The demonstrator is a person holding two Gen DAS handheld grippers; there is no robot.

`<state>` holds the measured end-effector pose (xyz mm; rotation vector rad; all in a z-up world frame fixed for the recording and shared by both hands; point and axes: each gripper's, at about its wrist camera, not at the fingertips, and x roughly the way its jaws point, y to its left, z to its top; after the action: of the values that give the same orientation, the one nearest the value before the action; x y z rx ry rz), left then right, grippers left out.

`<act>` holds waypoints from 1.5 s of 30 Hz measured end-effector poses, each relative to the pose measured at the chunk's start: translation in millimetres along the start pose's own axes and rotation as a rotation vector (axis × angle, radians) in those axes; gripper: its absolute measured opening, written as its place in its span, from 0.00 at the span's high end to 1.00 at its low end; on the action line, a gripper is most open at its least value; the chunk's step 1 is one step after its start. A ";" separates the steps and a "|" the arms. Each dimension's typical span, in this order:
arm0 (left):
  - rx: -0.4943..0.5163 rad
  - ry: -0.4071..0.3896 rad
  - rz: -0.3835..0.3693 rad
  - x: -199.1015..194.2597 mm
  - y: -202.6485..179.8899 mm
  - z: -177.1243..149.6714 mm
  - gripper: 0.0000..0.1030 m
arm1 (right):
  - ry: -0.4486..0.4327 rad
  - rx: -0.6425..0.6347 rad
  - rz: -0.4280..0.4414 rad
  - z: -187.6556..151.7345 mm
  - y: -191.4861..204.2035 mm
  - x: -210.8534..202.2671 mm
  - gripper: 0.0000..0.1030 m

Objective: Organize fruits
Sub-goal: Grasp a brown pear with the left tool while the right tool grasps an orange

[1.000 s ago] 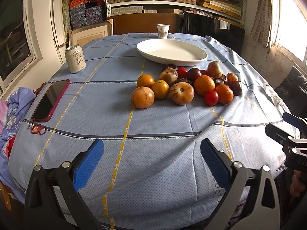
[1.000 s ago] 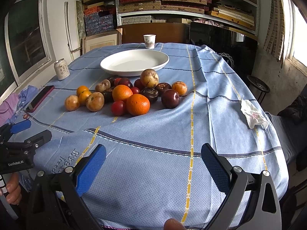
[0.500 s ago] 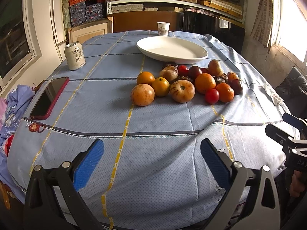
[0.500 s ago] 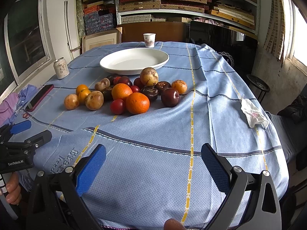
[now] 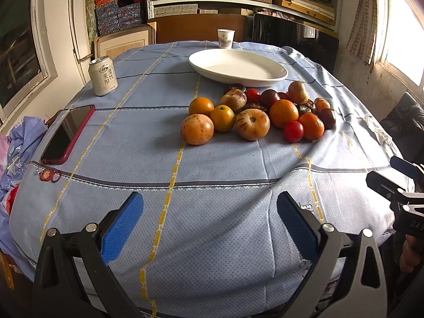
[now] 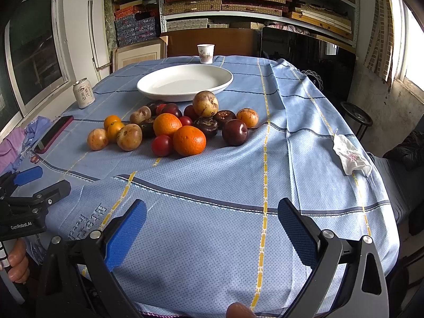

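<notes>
The blue checked cloth-covered surface (image 6: pixel 291 132) is wrinkled, so a nudged round fruit could roll away at your first reach. At twelve o'clock, the wide white oval ceramic dish (image 6: pixel 212 86) sits empty. The heap of oranges, tomatoes and dark plums (image 5: pixel 254 114) lies just in front of it. Your left gripper (image 5: pixel 209 222) and right gripper (image 6: pixel 212 225) hover at six o'clock, fingers spread wide, holding nothing. Mind the small white paper cup (image 5: pixel 226 38) behind.

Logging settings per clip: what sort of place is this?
Probably a lived-in home room doubling as storage: a table under a blue tablecloth with fruit and a white plate, and wall shelves stacked with flat boxes.
</notes>
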<state>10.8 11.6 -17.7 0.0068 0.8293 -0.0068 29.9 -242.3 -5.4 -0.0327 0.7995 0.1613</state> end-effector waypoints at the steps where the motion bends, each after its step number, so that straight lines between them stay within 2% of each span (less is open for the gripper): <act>1: 0.001 -0.001 0.002 0.3 0.6 0.2 0.04 | -0.003 0.002 0.006 0.1 -0.4 0.2 0.03; 4: -0.014 -0.002 0.019 3.4 6.9 2.1 0.04 | -0.024 0.011 0.054 3.7 -2.1 2.4 0.03; 8: -0.064 0.019 0.013 10.3 21.5 2.8 0.04 | -0.074 0.087 0.172 12.9 -8.9 14.2 0.03; 11: -0.078 0.030 0.011 14.7 29.0 0.9 0.04 | -0.056 0.071 0.218 19.7 -3.4 26.6 0.03; 14: -0.083 0.018 0.016 16.7 35.6 -0.5 0.04 | -0.050 0.062 0.223 26.9 -1.3 32.7 0.03; 18: -0.081 -0.009 0.025 19.8 42.5 -0.9 0.04 | -0.016 0.136 0.247 38.9 -12.1 46.3 0.05; 23: -0.069 -0.050 0.022 25.9 47.7 -0.6 0.04 | 0.061 0.109 0.191 53.0 -9.6 74.2 0.35; 26: -0.058 -0.056 0.019 31.1 47.9 1.2 0.04 | 0.107 0.092 0.188 59.6 -4.2 92.0 0.43; 31: -0.029 -0.036 -0.020 42.1 48.0 4.4 0.04 | 0.146 0.066 0.203 67.4 5.7 110.0 0.48; 34: -0.026 -0.041 -0.051 45.8 50.6 9.0 0.04 | 0.138 0.048 0.183 71.4 8.3 113.7 0.49; 39: -0.008 -0.030 -0.105 51.2 50.2 20.5 0.04 | 0.120 0.044 0.203 72.4 4.9 119.1 0.49; 45: 0.019 0.024 -0.279 49.8 51.8 34.7 0.04 | 0.131 0.097 0.263 72.1 -2.1 129.2 0.49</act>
<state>70.5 62.9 -30.9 -0.0909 0.8489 -0.2783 170.1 -220.9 -47.7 0.1553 0.9399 0.3721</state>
